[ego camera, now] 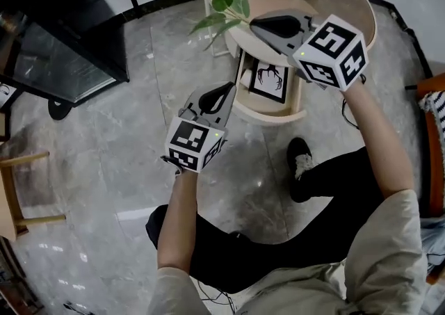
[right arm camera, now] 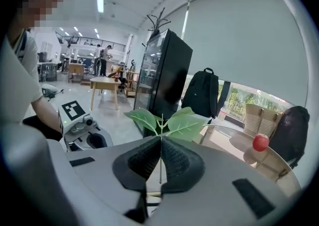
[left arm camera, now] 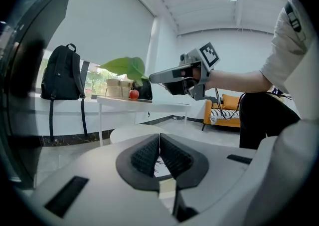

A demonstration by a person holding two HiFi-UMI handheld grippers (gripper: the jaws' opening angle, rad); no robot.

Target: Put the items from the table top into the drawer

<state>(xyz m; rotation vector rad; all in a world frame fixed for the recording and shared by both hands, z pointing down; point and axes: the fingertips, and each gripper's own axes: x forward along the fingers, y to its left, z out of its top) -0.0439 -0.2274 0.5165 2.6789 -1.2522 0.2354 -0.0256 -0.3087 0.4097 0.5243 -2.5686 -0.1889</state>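
The left gripper (left arm camera: 159,140), fingers closed on nothing, hangs beside the open drawer (ego camera: 271,113) and should stay out of its mouth. The right gripper (right arm camera: 160,140) pinches the leafy sprig (right arm camera: 164,120) by its thin stem, and it is best lowered slowly beside the picture (ego camera: 268,77). Only the head view shows the drawer, while the right gripper view shows the pinched stem and an apple (right arm camera: 259,142) on the tabletop (ego camera: 367,9).
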